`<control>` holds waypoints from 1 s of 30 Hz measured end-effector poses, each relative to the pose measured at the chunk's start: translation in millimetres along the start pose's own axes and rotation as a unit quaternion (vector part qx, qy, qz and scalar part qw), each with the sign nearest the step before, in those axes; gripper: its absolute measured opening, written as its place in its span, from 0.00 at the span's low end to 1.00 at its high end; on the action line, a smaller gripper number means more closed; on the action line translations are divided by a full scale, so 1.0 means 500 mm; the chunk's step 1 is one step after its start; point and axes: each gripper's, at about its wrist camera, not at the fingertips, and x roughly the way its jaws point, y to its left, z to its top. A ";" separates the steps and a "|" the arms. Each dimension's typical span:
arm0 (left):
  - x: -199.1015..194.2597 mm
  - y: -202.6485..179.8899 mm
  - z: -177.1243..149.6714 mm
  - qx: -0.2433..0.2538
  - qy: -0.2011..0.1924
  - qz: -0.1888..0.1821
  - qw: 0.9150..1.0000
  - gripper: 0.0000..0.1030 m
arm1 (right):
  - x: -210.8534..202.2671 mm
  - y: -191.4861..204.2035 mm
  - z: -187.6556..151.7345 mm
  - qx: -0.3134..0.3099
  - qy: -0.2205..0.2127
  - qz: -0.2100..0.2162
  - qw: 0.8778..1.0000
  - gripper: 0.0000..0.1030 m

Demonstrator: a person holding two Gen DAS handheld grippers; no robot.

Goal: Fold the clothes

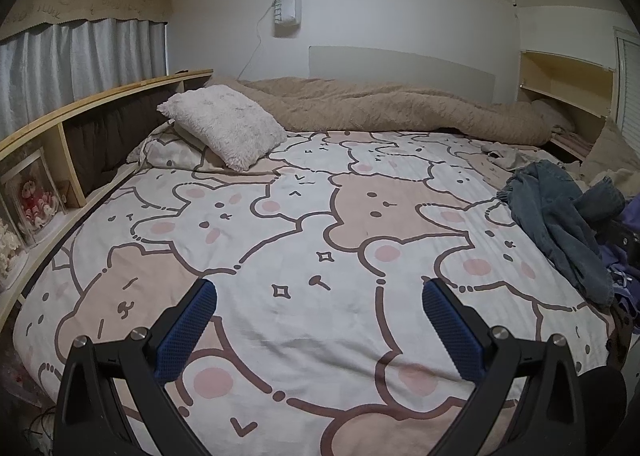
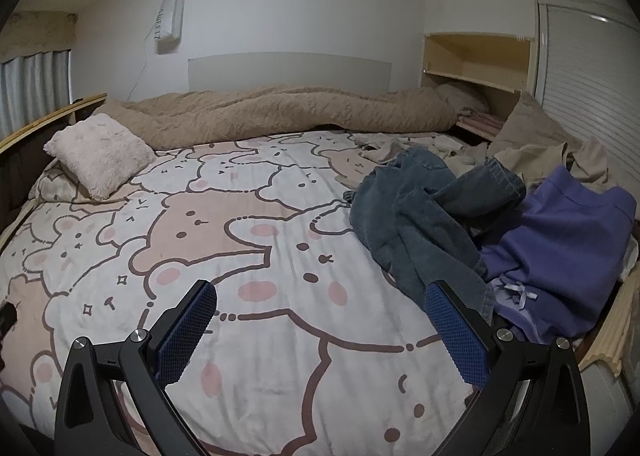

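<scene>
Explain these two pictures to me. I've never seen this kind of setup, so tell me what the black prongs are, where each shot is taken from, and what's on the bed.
The black prongs with blue pads are two-finger tools that a person holds, one in each hand. Each carries a wide-angle camera looking along its fingers, so the room bends at the edges. One picture comes from the left hand-held gripper, the other from the right hand-held gripper. Both are open and hold nothing.

Below them is a bed with a cartoon bear sheet. On its right side lies a heap of unfolded clothes: blue jeans and a purple garment. At the far side lies a tan blanket, with a fluffy pillow to the left. The folding has not begun.
</scene>
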 end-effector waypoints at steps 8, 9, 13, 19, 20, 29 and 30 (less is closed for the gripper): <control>0.014 0.004 -0.004 -0.009 0.003 -0.011 1.000 1.00 | 0.033 -0.040 0.010 0.022 0.009 0.001 1.000 1.00; 0.016 0.005 -0.004 -0.010 0.003 -0.012 1.000 1.00 | 0.044 -0.056 0.014 0.024 0.014 0.000 1.000 1.00; 0.020 0.008 -0.007 -0.004 -0.003 -0.005 1.000 1.00 | 0.074 -0.122 0.039 0.025 0.026 -0.025 0.999 1.00; 0.033 0.018 -0.009 -0.013 -0.002 -0.019 1.000 1.00 | 0.075 -0.271 0.102 0.012 0.026 -0.125 0.992 0.99; 0.035 0.017 -0.009 -0.013 -0.002 -0.020 1.000 1.00 | 0.068 -0.307 0.119 0.013 0.024 -0.147 0.989 0.99; 0.044 -0.001 -0.015 0.004 -0.004 -0.022 1.000 1.00 | 0.028 -0.571 0.223 0.110 0.033 -0.251 0.961 0.99; 0.044 -0.004 -0.015 0.006 -0.004 -0.023 1.000 1.00 | 0.029 -0.603 0.229 0.128 0.036 -0.261 0.956 0.99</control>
